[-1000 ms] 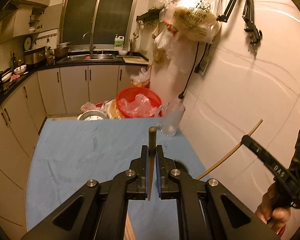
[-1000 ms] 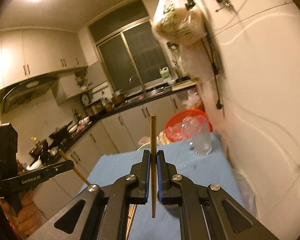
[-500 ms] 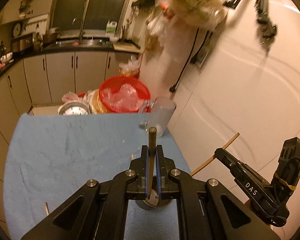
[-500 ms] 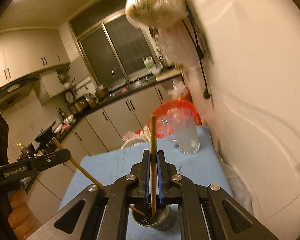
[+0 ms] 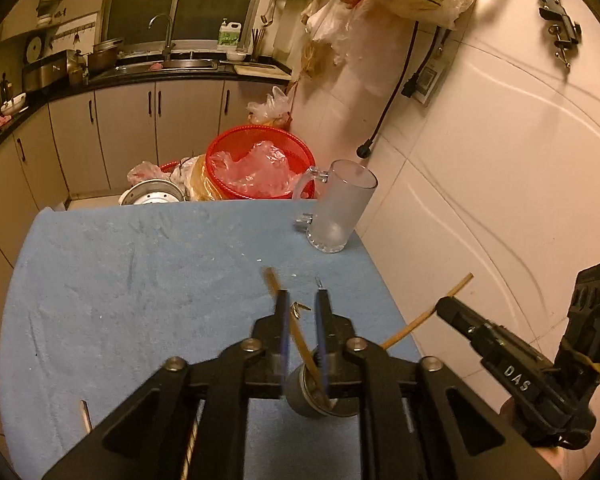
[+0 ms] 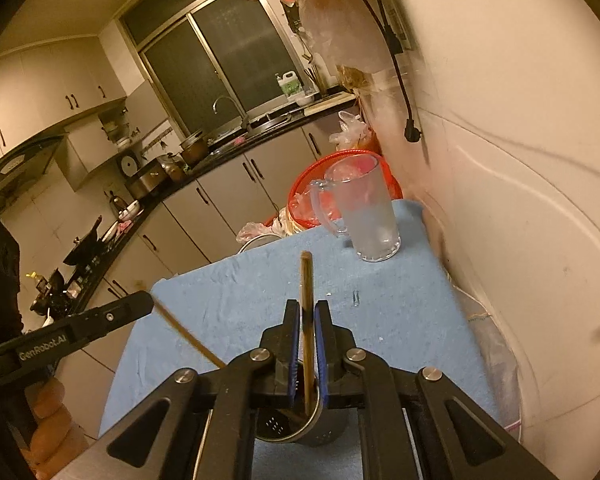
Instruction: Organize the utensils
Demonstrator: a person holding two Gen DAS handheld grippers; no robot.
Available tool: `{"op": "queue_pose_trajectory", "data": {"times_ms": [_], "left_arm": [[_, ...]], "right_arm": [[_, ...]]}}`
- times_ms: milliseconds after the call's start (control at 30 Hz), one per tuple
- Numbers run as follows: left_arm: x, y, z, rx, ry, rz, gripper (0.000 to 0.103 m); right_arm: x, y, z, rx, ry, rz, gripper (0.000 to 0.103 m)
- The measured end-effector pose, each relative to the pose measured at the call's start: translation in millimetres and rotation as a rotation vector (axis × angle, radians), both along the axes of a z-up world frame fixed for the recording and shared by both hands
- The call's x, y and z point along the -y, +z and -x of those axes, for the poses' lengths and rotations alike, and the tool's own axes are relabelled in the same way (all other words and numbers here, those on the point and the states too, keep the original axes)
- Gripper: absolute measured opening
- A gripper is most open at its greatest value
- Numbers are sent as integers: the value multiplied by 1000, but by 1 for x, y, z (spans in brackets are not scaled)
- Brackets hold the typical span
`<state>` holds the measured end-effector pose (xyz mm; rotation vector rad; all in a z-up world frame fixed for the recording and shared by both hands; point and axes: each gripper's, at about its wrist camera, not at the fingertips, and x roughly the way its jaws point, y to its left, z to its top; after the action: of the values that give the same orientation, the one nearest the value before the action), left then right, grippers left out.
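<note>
Left jaws opening — chopstick leaning loose into metal holder.

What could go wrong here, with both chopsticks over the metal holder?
1. The left tongs are opening while their chopstick leans sideways, lower end at the metal holder; it could tip out over the rim.
2. The right tongs are crowded over the same small holder, so their chopstick may knock the leaning one.
3. The holder looks light; a snag could topple it on the blue cloth.
</note>
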<state>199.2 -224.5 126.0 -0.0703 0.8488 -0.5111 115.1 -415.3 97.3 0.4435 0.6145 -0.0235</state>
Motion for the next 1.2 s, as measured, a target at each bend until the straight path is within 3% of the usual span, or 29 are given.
{"op": "queue_pose_trajectory", "data": {"times_ms": [67,333,533,700,800,1033,1200], "left_arm": [[-3,4,2,14,6,5,34],[-29,22,29,63,27,22,35],[-76,17,57,79,83,13,36],[-127,-9,82,61,151,-9,37],[-154,-35,93,33,201,-58,37],[-208,-106,103,-129,266,-58,37],[-202,-132,102,-199,200,-55,37]], "right_arm": [[0,6,6,13,-6,0,11],[-9,27,48,75,11,-17,11],[-55,19,80,73,122,13,11],[-108,-16,87,-13,231,48,11],[-130,-41,83,-78,293,21,11],[-161,-84,76,-198,349,-7,11],[-176,-111,74,-285,338,29,11]]}}
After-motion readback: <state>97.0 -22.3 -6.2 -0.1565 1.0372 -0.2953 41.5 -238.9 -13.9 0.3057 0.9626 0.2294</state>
